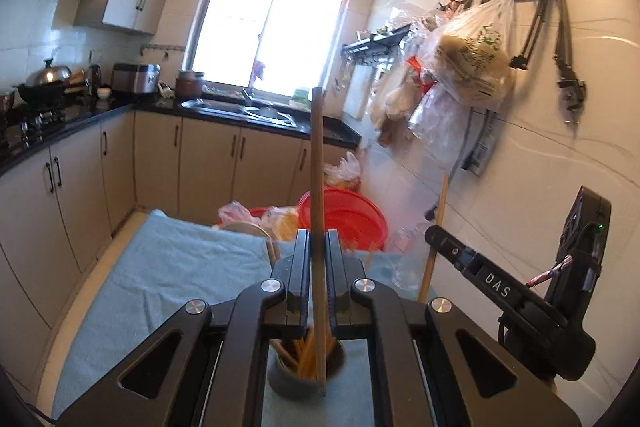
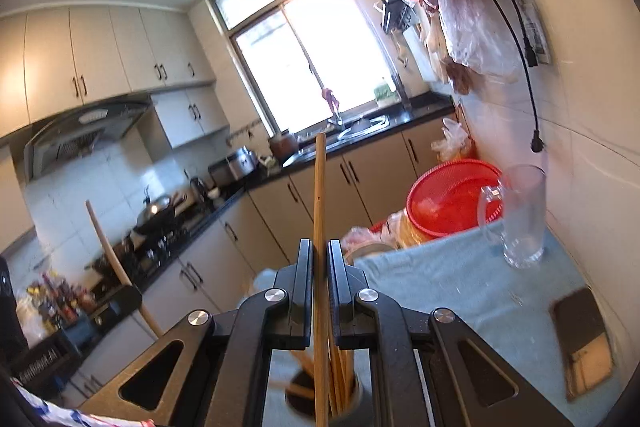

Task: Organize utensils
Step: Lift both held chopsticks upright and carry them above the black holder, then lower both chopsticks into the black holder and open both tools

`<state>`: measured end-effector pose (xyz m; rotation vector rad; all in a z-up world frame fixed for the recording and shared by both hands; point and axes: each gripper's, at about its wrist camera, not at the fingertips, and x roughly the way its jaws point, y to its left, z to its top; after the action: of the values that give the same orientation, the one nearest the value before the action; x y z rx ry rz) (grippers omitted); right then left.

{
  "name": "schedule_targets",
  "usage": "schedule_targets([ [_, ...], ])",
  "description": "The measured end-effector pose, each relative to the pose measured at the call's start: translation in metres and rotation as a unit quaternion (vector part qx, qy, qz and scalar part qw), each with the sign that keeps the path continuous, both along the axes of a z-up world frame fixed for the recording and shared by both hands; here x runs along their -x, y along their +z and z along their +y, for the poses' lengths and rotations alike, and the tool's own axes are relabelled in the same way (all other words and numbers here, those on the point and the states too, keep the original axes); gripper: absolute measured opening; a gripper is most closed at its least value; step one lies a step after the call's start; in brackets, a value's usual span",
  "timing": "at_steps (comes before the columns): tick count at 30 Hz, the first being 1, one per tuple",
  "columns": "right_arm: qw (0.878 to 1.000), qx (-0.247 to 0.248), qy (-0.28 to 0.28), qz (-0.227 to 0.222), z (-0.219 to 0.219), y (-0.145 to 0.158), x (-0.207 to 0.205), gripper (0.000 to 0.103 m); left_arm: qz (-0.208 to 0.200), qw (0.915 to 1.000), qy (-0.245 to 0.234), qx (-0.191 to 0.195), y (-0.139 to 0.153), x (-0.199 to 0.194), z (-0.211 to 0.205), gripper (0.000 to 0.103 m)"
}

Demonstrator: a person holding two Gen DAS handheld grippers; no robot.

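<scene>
Two views from my own wrists, in a narrow kitchen with a bright window at the far end.

From my left wrist: my left gripper (image 1: pixel 318 247) has its jaws pressed together on one wooden chopstick (image 1: pixel 317 187), which stands nearly upright and rises above the jaw tips. Its lower end reaches down past the rim of a dark round chopstick holder (image 1: pixel 306 371) directly below my jaws. The holder stands on a desk covered with a light blue towel (image 1: pixel 168 267) and already holds a bunch of other chopsticks. To the right, part of my right gripper's black body is in view near the tiled wall, where plastic bags (image 1: pixel 472 63) hang from a row of hooks. Beyond the far edge of the desk sits a red plastic basket (image 1: pixel 352 219).

From my right wrist: my right gripper (image 2: pixel 320 263) is likewise pinching a single upright wooden chopstick (image 2: pixel 319 211), jaws closed tightly on its shaft. Its lower end drops in front of the same chopstick holder (image 2: pixel 324 395); I cannot tell whether the tip is inside it. On the blue towel (image 2: pixel 460 291) to the right stand a clear glass mug (image 2: pixel 520 219) near the wall and a flat dark object (image 2: pixel 582 343) close to the edge of view. The red basket (image 2: pixel 448 203) sits just behind the desk.
</scene>
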<state>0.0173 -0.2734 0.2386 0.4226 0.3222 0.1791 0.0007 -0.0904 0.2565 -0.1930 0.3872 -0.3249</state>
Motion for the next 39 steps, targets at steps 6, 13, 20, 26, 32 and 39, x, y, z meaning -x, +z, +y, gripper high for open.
schedule_targets([
  [6,1.0,-0.016,-0.01,-0.012,0.005,-0.009,-0.033,0.007,0.002,0.9999,0.011,-0.002,-0.01,-0.035,-0.007,0.007],
  [13,1.0,-0.012,-0.026,-0.011,0.011,-0.03,-0.046,0.007,0.02,0.9997,0.008,-0.01,-0.033,-0.054,-0.011,0.007],
  [20,1.0,0.0,-0.029,0.003,0.014,-0.046,-0.048,0.007,0.027,0.9993,0.008,-0.026,-0.047,-0.058,-0.018,0.007],
  [26,1.0,0.003,-0.022,0.019,0.017,-0.059,-0.044,0.007,0.031,0.9989,0.01,-0.033,-0.056,-0.057,-0.02,0.007],
  [32,0.999,0.0,-0.015,0.043,0.016,-0.072,-0.04,0.007,0.033,0.9987,0.014,-0.037,-0.065,-0.05,-0.02,0.007],
  [39,0.998,-0.002,-0.015,0.056,0.013,-0.078,-0.035,0.009,0.031,0.9987,0.004,-0.039,-0.063,-0.036,-0.019,0.007],
])
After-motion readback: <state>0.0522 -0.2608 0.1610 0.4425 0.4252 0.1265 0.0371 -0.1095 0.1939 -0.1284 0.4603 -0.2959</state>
